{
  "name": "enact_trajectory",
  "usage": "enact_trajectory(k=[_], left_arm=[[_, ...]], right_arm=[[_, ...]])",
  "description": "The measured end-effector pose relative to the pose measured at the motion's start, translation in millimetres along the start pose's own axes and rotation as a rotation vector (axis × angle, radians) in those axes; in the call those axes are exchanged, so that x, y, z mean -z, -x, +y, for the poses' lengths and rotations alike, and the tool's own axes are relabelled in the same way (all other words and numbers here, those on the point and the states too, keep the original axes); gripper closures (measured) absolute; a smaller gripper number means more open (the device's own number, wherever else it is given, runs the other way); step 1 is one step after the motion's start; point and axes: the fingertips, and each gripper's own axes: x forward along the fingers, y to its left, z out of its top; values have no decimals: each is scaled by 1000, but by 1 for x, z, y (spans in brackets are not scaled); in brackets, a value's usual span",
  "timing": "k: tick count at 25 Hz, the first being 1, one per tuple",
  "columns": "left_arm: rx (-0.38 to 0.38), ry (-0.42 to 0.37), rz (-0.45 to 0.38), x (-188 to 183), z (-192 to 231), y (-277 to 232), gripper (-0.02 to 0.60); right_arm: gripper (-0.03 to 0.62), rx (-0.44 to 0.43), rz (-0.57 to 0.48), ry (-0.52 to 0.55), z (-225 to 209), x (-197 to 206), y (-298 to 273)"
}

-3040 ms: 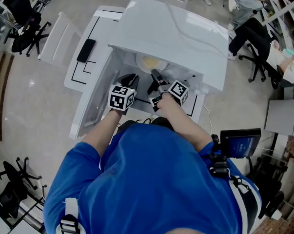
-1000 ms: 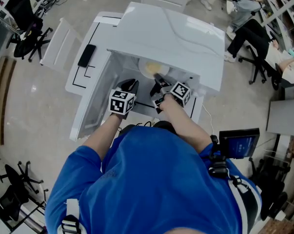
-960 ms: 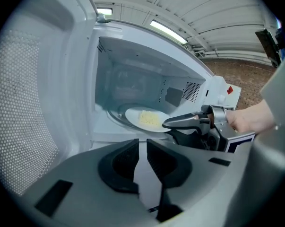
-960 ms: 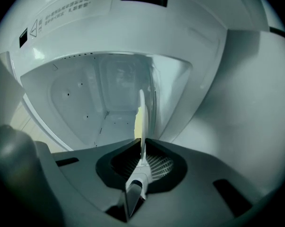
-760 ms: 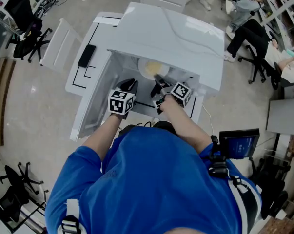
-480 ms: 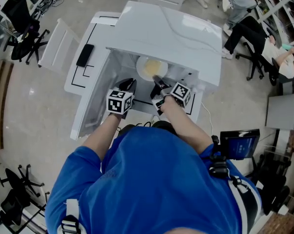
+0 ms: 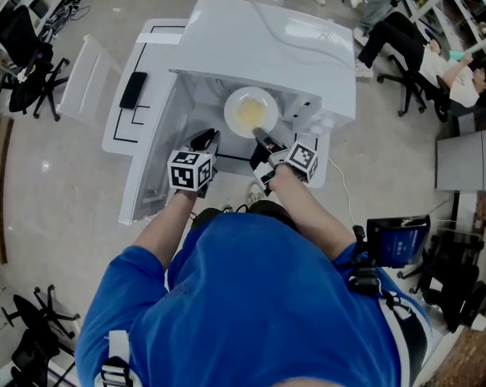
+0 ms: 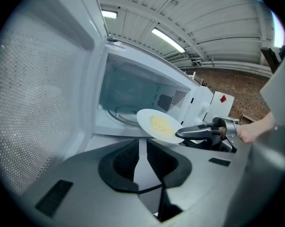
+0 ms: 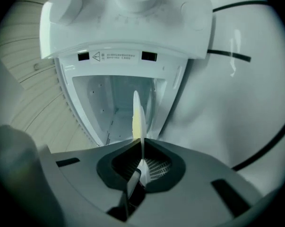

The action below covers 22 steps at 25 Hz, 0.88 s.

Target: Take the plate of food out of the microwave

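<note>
From above, looking down over the person's blue shirt [image 7: 251, 297], the white microwave [image 7: 267, 39] sits on a white table [image 7: 114, 135] with its door [image 7: 150, 164] swung wide toward 9 o'clock. The plate [image 7: 263, 97] of yellow food [image 7: 249, 115] shows at the mouth of the cavity, just under the front edge of the microwave's top. The right gripper [image 7: 259, 133] reaches in from 6 o'clock and has the plate's near rim. The left gripper [image 7: 205, 141] hangs just beside it at 9 o'clock, close to the door's inner face and apart from the plate. A black phone [image 7: 134, 89] lies on the table at 10 o'clock of the plate.

From the left gripper view, its own tongs are drawn together with nothing between them. Past their tips the plate hangs roughly level in front of the opening, over the sill, with the glass turntable [image 8: 121, 112] behind it at 10 o'clock. The right gripper's dark jaws come in from 3 o'clock, pinching the rim, a hand [image 8: 255, 129] behind them.

From the right gripper view, which is rolled, the plate stands edge-on, running up toward 12 o'clock. The tongs are clamped tight on its rim. The control panel [image 9: 133, 13] with its knob fills 12 o'clock.
</note>
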Motion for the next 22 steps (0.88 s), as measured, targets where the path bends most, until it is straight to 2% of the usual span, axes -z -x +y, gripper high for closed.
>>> enact_trajectory(k=[12,17,22], left_arm=[[110,60,-31,15,-35,41,539],[103,96,-48,20,-45,57,540],[86,136,-85,24,-60,73,541]], right_arm=[[576,-43,-129,-22,8,34,88],[576,-61,-150,-38,11,37,116],[576,-93,-126,-28,15,38,142]])
